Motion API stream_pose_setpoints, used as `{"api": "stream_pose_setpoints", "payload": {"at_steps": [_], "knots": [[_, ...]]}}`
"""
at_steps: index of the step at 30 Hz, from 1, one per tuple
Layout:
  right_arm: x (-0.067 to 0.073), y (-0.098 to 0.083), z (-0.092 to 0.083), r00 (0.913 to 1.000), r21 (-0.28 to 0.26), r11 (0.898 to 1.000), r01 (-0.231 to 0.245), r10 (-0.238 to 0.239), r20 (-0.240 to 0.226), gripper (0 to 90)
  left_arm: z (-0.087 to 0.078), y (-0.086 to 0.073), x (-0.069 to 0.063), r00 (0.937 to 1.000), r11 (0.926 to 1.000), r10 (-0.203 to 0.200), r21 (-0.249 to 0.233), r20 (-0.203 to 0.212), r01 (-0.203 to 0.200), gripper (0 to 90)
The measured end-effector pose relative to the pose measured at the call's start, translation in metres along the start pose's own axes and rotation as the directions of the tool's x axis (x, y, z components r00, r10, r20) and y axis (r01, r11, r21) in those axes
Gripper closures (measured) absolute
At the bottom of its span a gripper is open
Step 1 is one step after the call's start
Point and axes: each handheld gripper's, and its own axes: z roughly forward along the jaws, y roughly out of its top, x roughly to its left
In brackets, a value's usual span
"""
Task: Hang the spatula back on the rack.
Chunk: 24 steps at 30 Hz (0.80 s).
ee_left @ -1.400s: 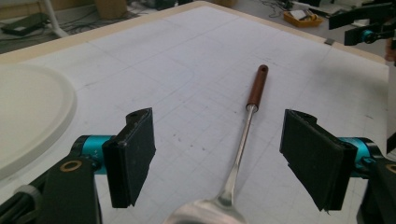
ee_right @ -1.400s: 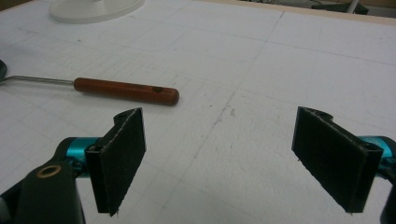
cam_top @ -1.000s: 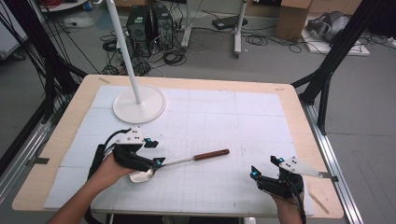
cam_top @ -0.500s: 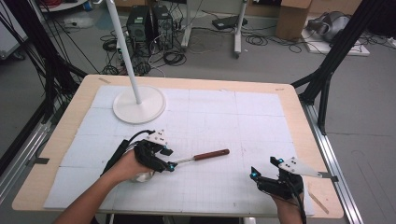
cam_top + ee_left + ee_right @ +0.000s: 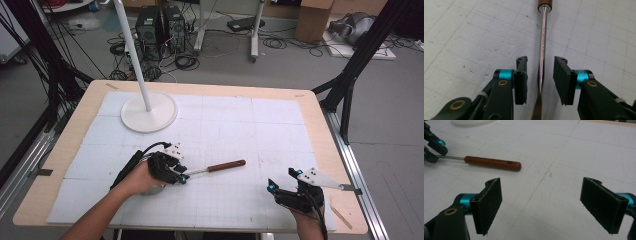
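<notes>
Near the surface's front-left corner, our left tongs (image 5: 540, 82) have just been closing around the thin steel shaft of the wooden-handled spoon (image 5: 226, 165), pads not yet touching it. Our right tongs (image 5: 541, 205) sit released near the front-right corner, well apart from it.

Utensil (image 5: 212, 168) with a reddish-brown wooden handle (image 5: 492, 163) and a slim polished metal shank (image 5: 543, 42), lying flat on the white gridded table (image 5: 240, 130). The handle is pointing toward the table's right side, its rounded end resting free on the grid near the table's middle. The shank is running leftward from the handle and widening into a flat metal part at the near end; what that end forms cannot be told. The shank is lying between two black fingers (image 5: 520, 80), touching neither.
</notes>
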Motion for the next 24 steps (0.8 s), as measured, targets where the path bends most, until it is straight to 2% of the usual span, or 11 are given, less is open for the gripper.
{"api": "stream_pose_setpoints", "payload": {"at_steps": [6, 11, 16, 21, 24], "knots": [[-0.0005, -0.0003, 0.0000, 1.0000, 0.003, 1.000, -0.001, 0.001, 0.001, 16.4, 0.0023, 0.0000, -0.0022, 0.9990, 0.9993, 0.036, 0.015, -0.026, -0.035, 73.5], [-0.0006, -0.0003, 0.0002, 1.0000, 0.005, 1.000, -0.001, 0.001, 0.001, 16.4, 0.0026, 0.0010, -0.0034, 0.9986, 0.9988, 0.042, 0.027, -0.033, -0.041, 77.5], [-0.0008, -0.0002, 0.0002, 1.0000, 0.007, 1.000, -0.001, 0.001, 0.002, 16.4, 0.0036, 0.0012, -0.0063, 0.9967, 0.9972, 0.071, 0.027, -0.038, -0.070, 83.0], [-0.0008, -0.0004, -0.0002, 0.9999, 0.005, 1.000, -0.009, 0.009, 0.005, 16.4, 0.0033, 0.0007, -0.0049, 0.9978, 0.9980, 0.060, 0.024, -0.030, -0.059, 84.1], [-0.0018, -0.0007, -0.0009, 1.0000, 0.004, 1.000, -0.006, 0.006, 0.006, 16.4, 0.0029, 0.0001, -0.0029, 0.9994, 0.9993, 0.031, 0.020, -0.015, -0.031, 84.1]]}}
